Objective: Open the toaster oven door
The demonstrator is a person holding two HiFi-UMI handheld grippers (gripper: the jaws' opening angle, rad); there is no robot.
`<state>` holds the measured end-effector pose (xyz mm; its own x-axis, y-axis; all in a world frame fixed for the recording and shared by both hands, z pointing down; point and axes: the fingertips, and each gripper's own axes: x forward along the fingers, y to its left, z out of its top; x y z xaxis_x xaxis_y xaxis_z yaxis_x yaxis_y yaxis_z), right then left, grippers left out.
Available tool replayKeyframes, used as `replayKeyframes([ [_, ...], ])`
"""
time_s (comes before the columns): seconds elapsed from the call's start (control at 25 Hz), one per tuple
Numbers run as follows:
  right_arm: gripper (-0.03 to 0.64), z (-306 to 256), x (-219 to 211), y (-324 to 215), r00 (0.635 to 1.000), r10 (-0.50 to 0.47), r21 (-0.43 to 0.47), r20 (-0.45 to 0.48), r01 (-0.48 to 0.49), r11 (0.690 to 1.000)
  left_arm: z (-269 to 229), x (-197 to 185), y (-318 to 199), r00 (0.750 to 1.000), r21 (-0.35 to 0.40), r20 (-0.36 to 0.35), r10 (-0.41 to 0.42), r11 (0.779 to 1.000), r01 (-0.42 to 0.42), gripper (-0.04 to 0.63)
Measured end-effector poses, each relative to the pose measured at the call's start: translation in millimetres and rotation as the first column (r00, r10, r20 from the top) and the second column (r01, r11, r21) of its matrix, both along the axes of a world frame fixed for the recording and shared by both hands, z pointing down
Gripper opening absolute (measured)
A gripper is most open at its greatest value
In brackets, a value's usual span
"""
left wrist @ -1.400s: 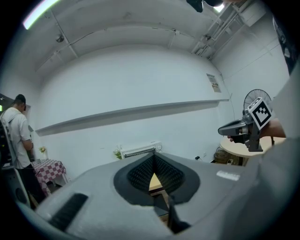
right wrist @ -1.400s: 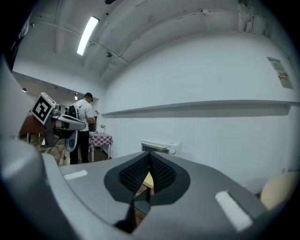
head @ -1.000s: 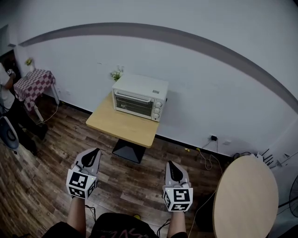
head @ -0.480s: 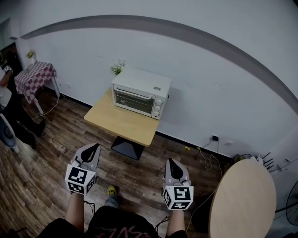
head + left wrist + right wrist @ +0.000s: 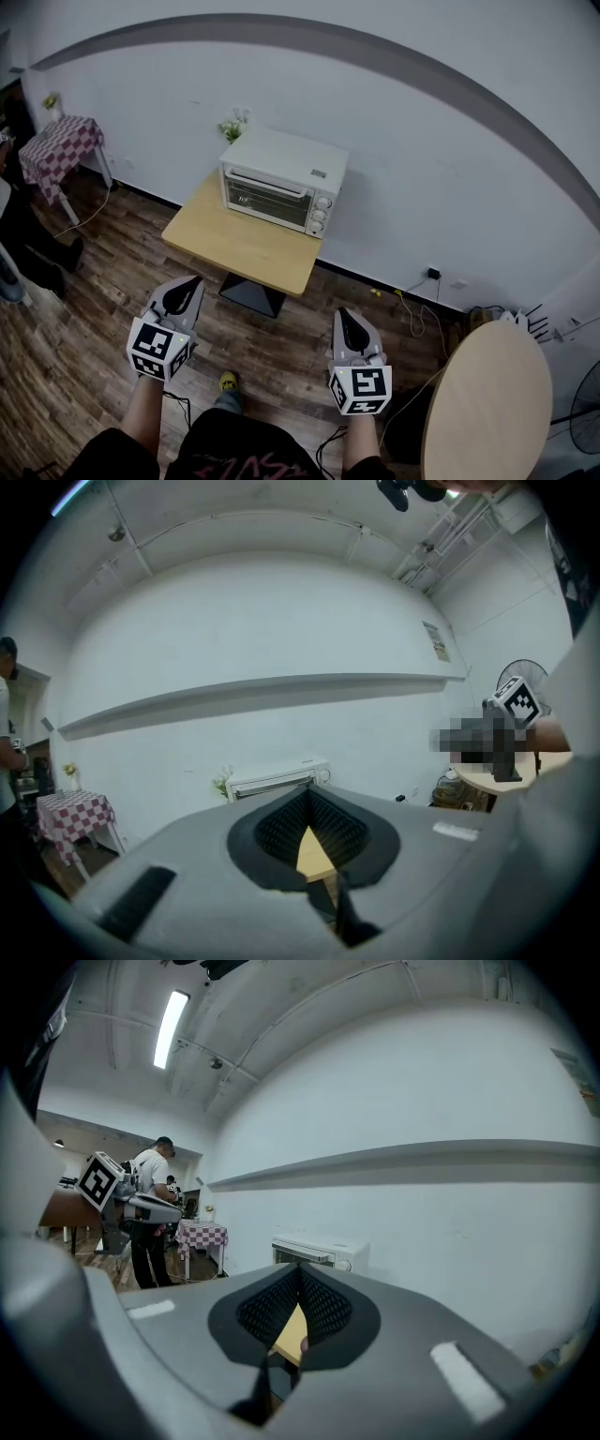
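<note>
A white toaster oven (image 5: pixel 279 181) stands at the back of a small wooden table (image 5: pixel 246 247) against the wall, its glass door closed, knobs on its right side. It shows small in the left gripper view (image 5: pixel 277 779) and the right gripper view (image 5: pixel 319 1249). My left gripper (image 5: pixel 186 290) and right gripper (image 5: pixel 342 322) are both shut and empty, held side by side well short of the table, over the wooden floor, pointing toward the oven.
A round wooden table (image 5: pixel 487 398) stands at the right, with cables (image 5: pixel 417 319) on the floor near the wall. A checkered-cloth table (image 5: pixel 61 150) and a person (image 5: pixel 150 1208) are at the far left. A small plant (image 5: pixel 230 129) sits behind the oven.
Both grippers and the head have moved forward toward the table; the oven appears slightly larger and closer. The jaws stay shut.
</note>
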<state>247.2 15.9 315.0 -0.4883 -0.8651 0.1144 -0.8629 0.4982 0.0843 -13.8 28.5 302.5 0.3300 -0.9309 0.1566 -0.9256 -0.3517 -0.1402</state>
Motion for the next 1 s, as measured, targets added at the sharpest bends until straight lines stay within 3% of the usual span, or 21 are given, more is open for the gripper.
replayKeyframes([
  [0.28, 0.009, -3, -21, -47, 1.000, 0.005, 0.003, -0.026, -0.005, 1.000, 4, -22, -54, 1.000, -0.005, -0.023, 0.005, 1.000, -0.005, -0.003],
  [0.68, 0.009, -14, -52, -103, 0.998, 0.052, 0.011, -0.047, -0.051, 0.999, -5, -33, -123, 0.993, -0.002, -0.004, 0.120, 0.993, -0.120, -0.003],
  [1.0, 0.009, -9, -76, -141, 0.994, 0.100, -0.005, -0.055, -0.100, 0.995, 5, -61, -169, 0.989, -0.019, -0.014, 0.146, 0.989, -0.147, -0.003],
])
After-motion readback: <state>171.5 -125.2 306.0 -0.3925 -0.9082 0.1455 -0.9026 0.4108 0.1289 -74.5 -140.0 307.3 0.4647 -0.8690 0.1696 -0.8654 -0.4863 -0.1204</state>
